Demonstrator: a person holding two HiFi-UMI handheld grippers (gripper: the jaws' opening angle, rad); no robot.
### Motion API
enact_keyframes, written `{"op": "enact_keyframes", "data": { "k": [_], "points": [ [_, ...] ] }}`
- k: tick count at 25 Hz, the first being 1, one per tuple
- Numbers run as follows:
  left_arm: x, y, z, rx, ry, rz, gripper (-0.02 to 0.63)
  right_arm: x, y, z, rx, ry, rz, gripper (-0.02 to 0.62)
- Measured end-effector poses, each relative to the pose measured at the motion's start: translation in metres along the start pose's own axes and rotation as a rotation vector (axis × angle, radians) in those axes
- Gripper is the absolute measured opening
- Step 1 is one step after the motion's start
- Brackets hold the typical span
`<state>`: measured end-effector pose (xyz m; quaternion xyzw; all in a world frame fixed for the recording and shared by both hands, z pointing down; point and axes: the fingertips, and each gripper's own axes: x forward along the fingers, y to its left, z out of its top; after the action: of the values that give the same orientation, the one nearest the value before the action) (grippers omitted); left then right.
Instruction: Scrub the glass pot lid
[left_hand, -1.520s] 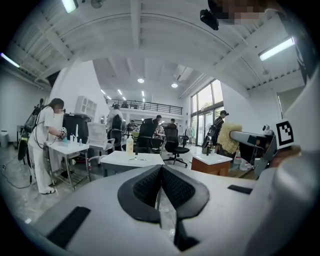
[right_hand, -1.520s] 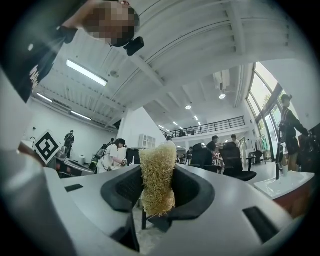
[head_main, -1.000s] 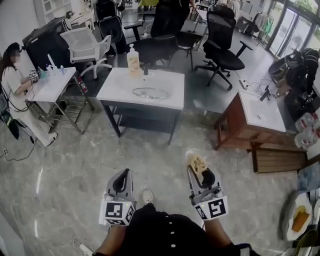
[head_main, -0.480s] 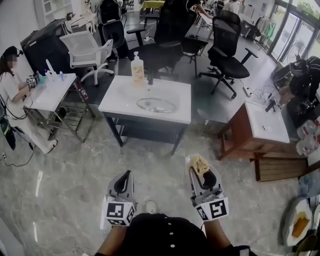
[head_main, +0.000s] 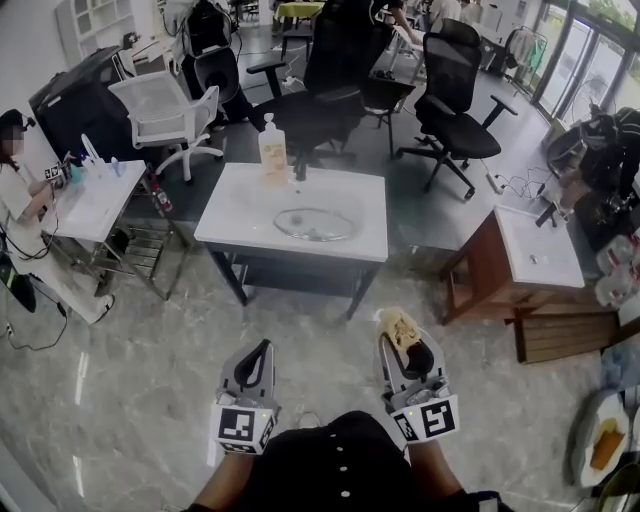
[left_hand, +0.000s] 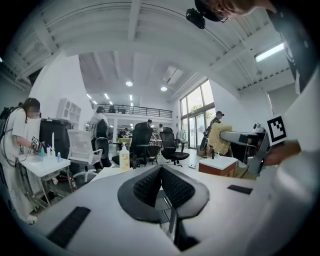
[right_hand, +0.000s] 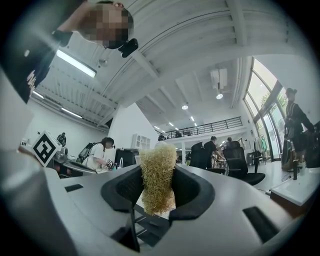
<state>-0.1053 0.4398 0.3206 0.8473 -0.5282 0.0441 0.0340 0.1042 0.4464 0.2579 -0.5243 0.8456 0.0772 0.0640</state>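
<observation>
you're walking toward the white surface (head_main: 232, 205), and over the last second it has come nearer in the head view. the glass pot lid (head_main: 315, 223) on it now looks larger and sits lower in the picture than before. it lies flat near the middle of that surface, with a soap bottle (head_main: 271, 150) standing upright behind it at the far edge. the lid itself hasn't been touched and is still well apart from both grippers.

your left gripper (head_main: 263, 347) is held out in front of your body, its jaws together with nothing between them; the ribbed pads meet in the left gripper view. your right gripper (head_main: 402, 335) has its jaws clamped on a straw-coloured scrubber (head_main: 397, 325), which sticks out past the tips. that grip looks the same as in the earlier pictures.

so only the distance has changed. scrubbing hasn't begun, and this looks like the approach. you'll probably need to close the rest of the gap, then bring the scrubber down onto the glass. the left jaws would have to open if you mean to steady the lid at its rim. a smooth lid lying loose may well slide when you push on it.
</observation>
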Motion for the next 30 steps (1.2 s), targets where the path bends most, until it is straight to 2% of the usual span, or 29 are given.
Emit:
{"op": "enact_keyframes", "data": {
  "k": [8,13,16,20,30],
  "points": [
    [0.017,-0.001,-0.012,-0.008,0.027,-0.019,0.026,0.014,-0.007,-0.017,0.007,0.033,0.002,0.166],
    [0.038,0.010,-0.012,-0.017,0.036,-0.003,0.026,0.036,-0.022,-0.026,0.003,0.049,0.002,0.166],
    [0.057,0.015,-0.010,-0.003,0.035,-0.013,0.026,0.055,-0.035,-0.034,0.016,0.051,0.014,0.166],
    [0.087,0.008,0.001,0.030,-0.009,-0.075,0.026,0.080,-0.052,-0.044,0.025,0.050,0.026,0.166],
    [0.178,0.030,0.014,0.029,0.005,-0.036,0.026,0.152,-0.113,-0.063,0.037,0.051,0.053,0.166]
  ]
}}
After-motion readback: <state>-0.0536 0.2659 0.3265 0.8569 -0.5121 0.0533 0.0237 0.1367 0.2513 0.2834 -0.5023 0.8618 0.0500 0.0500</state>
